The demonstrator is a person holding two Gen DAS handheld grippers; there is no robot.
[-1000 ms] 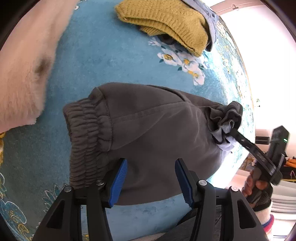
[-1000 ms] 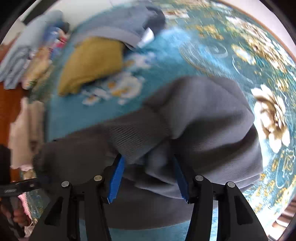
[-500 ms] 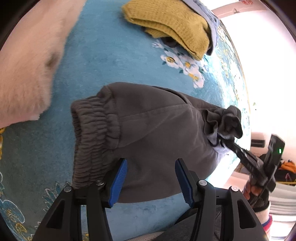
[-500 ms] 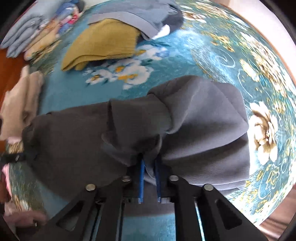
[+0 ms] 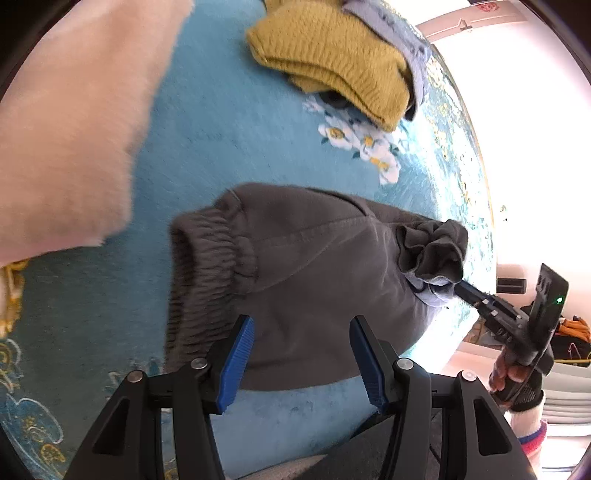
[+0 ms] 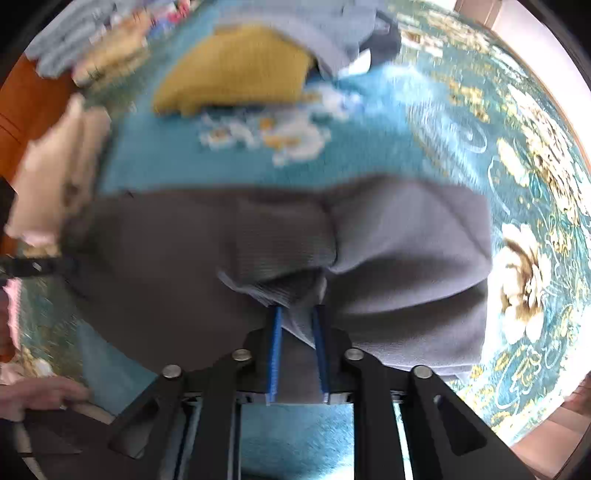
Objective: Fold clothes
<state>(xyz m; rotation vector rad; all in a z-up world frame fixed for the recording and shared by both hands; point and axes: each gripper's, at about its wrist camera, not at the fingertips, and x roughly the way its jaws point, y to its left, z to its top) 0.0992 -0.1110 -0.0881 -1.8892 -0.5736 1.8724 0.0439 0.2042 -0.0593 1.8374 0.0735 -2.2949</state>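
Note:
A dark grey garment (image 5: pixel 314 280) with a ribbed elastic band lies on the blue flowered carpet (image 5: pixel 229 122). My left gripper (image 5: pixel 301 360) hovers over its near edge, open, with nothing between its blue pads. In the left wrist view my right gripper (image 5: pixel 461 290) comes in from the right and pinches the garment's bunched end, held slightly off the carpet. In the right wrist view the right gripper (image 6: pixel 297 325) has a fold of the grey garment (image 6: pixel 406 251) pressed between its pads, and its jaws are opening a little.
A folded yellow knit (image 5: pixel 332 62) lies at the back under a pale blue garment (image 5: pixel 399 29). A fluffy pink garment (image 5: pixel 74 122) fills the left. More folded clothes (image 6: pixel 85 51) sit at the far left of the right wrist view. A person's hand (image 6: pixel 40 391) shows there.
The right gripper went from wide around the grey fold to clamped on it, then eased slightly, and lifted the bunched end. The left gripper stayed open and drifted a little.

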